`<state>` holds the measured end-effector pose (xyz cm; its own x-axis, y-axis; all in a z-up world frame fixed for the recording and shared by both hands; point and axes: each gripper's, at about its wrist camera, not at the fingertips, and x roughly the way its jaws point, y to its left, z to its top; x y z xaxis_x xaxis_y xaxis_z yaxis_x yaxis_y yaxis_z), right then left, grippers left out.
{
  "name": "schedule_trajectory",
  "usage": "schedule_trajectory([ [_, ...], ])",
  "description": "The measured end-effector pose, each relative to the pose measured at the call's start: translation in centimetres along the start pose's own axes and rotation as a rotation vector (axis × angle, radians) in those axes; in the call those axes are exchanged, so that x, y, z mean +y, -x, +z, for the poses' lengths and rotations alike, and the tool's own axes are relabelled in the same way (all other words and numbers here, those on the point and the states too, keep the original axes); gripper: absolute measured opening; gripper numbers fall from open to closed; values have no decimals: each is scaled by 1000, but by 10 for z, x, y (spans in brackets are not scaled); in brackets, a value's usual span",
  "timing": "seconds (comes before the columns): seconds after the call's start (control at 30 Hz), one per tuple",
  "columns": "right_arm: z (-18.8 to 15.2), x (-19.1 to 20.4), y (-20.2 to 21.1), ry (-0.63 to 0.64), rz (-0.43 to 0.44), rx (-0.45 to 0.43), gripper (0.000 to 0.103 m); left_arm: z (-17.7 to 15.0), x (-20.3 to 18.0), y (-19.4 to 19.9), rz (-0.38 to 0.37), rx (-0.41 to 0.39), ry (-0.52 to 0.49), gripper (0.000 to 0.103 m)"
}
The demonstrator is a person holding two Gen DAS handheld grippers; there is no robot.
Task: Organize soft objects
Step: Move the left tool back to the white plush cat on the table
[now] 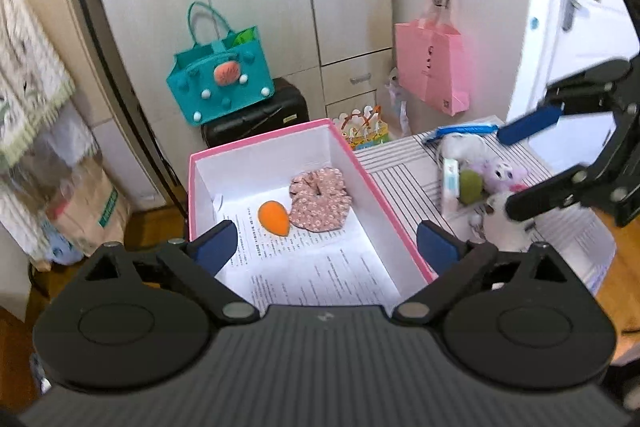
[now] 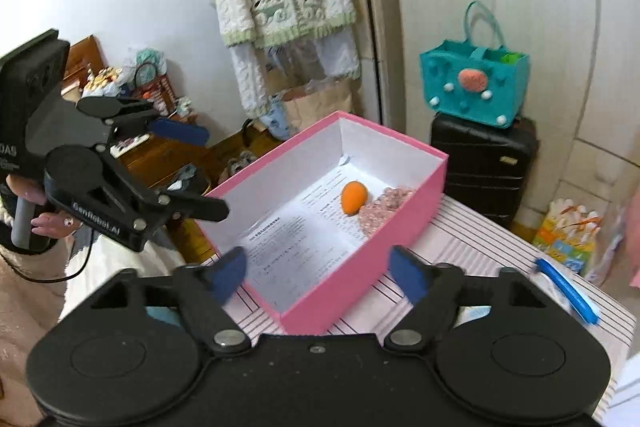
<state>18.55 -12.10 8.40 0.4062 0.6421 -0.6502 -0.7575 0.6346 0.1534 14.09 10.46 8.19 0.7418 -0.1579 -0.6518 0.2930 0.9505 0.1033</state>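
Both tongs stand apart and hold nothing: the left tongs [image 1: 324, 247] hang above the near end of the pink box [image 1: 200, 183], and the right tongs [image 2: 320, 275] hang over its near corner. Two soft things already lie on the printed paper [image 1: 320, 267] inside the box, an orange sponge [image 1: 274, 218] touching a pink floral scrunchie [image 1: 320, 203] toward the far end. The rest wait in a loose heap on the striped table [image 1: 400, 171] just beside the box: a purple plush toy [image 1: 500, 173], a green sponge [image 1: 470, 187] and white fluffy pieces [image 1: 504, 227] I cannot make out well. The step in hand looks like fetching the next piece. To do it well, pick one item at the edge of the heap, bring the pads down either side of its bulk rather than a loose tuft, and close gently enough that it compresses without slipping. Carry it clear over the box wall and release it in the bare near half, away from the two already placed
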Motion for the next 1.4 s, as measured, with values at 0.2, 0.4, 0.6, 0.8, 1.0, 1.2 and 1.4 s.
schedule_trajectory([
  [0.2, -35, 11, 37, -5, -29, -31, 89, -14, -36, 18, -66, 14, -43, 99],
  [0.4, -78, 20, 61, 7, -111, -44, 89, -26, -71, 33, -62, -22, -138, 99],
  [0.6, -113, 24, 80, 23, -186, -66, 93, -35, -85, 38, -80, -21, -150, 99],
  [0.8, -149, 27, 79, 47, -208, -115, 93, -48, -107, 20, -177, 29, -215, 99],
  [1.0, -168, 18, 66, 45, -236, -169, 93, -45, -125, -10, -251, 80, -241, 99],
  [1.2, -194, -3, 39, 6, -239, -250, 93, -42, -141, -38, -270, 20, -245, 98],
  [1.4, -207, -18, 13, 61, -292, -283, 93, -41, -152, -62, -302, -61, -192, 98],
])
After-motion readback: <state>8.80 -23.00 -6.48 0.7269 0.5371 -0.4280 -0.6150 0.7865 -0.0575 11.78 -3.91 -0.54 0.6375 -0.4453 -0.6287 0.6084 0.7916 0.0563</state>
